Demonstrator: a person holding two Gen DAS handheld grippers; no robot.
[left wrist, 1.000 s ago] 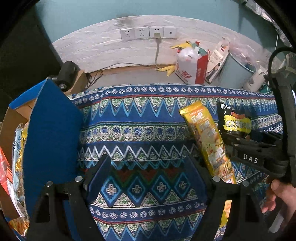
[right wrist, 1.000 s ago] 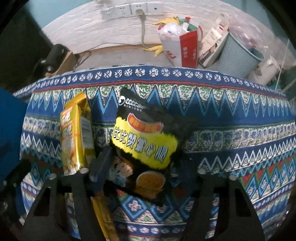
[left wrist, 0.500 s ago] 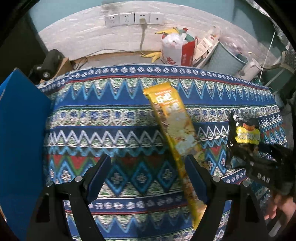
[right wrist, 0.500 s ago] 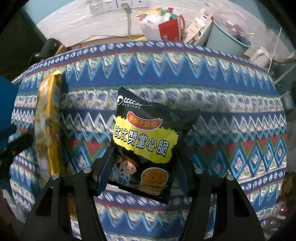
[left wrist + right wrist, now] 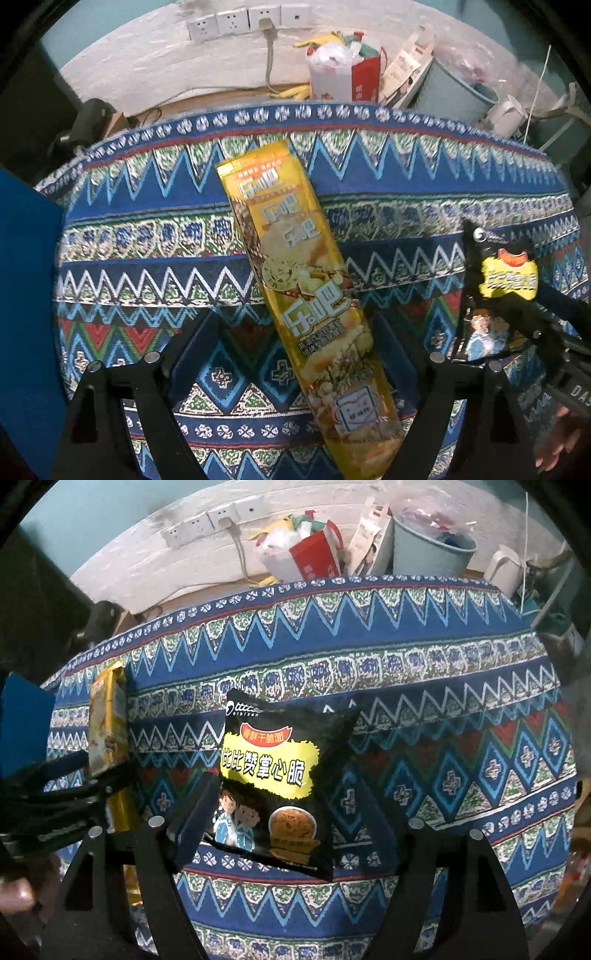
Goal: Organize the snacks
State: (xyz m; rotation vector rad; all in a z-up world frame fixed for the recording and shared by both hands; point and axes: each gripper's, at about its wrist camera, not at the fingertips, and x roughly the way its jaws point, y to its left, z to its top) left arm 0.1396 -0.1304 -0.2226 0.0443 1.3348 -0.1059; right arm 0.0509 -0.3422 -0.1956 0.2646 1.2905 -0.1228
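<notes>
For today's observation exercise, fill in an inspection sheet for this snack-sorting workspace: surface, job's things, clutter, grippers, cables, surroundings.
Surface: patterned blue cloth covers the table.
Job's things: long yellow snack pack between the left gripper fingers; black noodle-snack bag gripped by the right gripper.
Clutter: nothing seen on the cloth.
Grippers: left open, right shut on the bag.
Cables: one plug and cord in the wall sockets.
Surroundings: red-and-white bag, blue-grey bucket, blue panel.

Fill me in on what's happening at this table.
A person with a gripper in each hand is sorting snacks over a patterned cloth. The right gripper holds a black noodle bag. The left gripper straddles a long yellow pack with its jaws wide open.
</notes>
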